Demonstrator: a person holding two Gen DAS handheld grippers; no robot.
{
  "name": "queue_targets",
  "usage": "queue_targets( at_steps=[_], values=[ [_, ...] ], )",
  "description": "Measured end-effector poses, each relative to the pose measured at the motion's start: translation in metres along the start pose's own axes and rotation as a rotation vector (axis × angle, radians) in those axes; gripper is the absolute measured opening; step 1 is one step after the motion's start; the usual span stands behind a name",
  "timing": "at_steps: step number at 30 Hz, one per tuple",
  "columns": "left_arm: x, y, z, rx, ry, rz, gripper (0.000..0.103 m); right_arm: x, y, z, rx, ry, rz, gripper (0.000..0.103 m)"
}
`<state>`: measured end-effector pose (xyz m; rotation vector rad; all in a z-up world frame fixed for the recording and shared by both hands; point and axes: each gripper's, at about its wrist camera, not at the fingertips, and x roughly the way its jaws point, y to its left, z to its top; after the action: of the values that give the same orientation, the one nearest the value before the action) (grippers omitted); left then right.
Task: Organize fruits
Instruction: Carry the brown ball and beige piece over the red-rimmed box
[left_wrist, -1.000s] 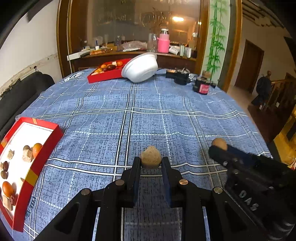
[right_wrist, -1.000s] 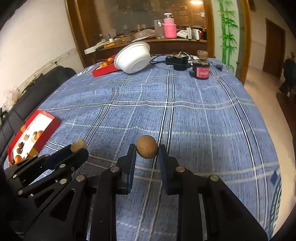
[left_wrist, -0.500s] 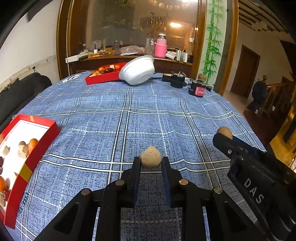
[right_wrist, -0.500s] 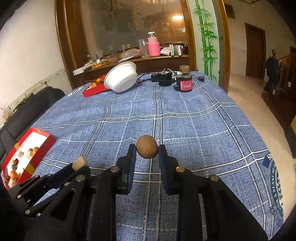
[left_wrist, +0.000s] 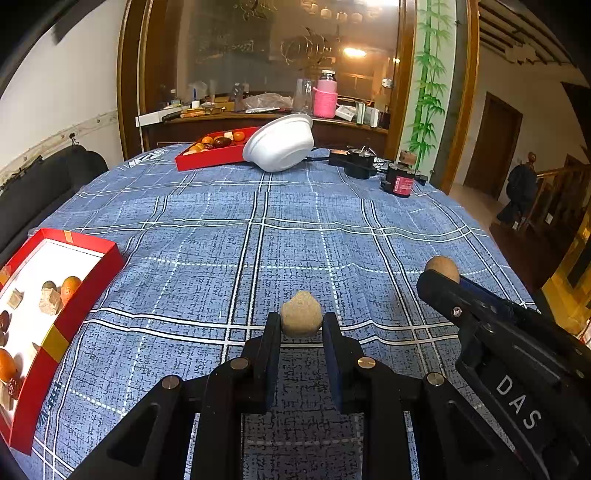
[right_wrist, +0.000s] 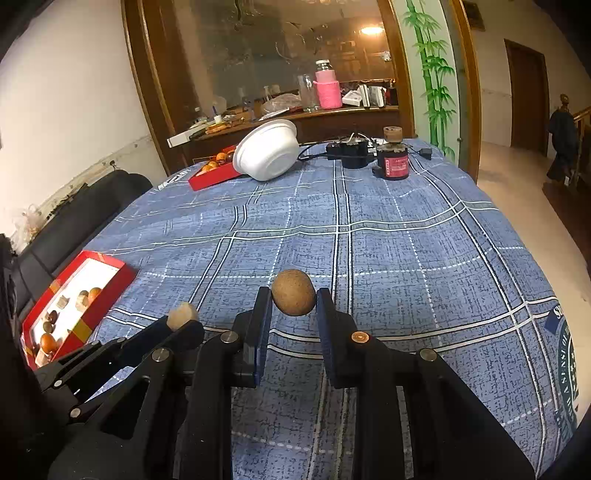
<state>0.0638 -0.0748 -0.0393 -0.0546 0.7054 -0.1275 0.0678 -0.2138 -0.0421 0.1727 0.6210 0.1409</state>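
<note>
While the left claw (left_wrist: 301, 325) pinches a pale lumpy fruit (left_wrist: 301, 314) and the right claw (right_wrist: 293, 299) a round brown fruit (right_wrist: 293, 297) above the blue checked surface (left_wrist: 295, 229), carrying looks underway; next, likely the near red tray (left_wrist: 92, 280).

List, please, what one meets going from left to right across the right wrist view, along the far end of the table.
Red tray of fruit → white bowl, tipped on its side against the tray → black device with cables → black and red cylinder.
</note>
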Motion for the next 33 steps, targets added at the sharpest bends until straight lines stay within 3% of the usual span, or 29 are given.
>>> queue_targets(
  at_steps=[33],
  values=[
    [0.005, 0.014, 0.001, -0.054, 0.0, 0.061, 0.022, 0.009, 0.007, -0.005, -0.04, 0.049, -0.007, 0.023]
  ],
)
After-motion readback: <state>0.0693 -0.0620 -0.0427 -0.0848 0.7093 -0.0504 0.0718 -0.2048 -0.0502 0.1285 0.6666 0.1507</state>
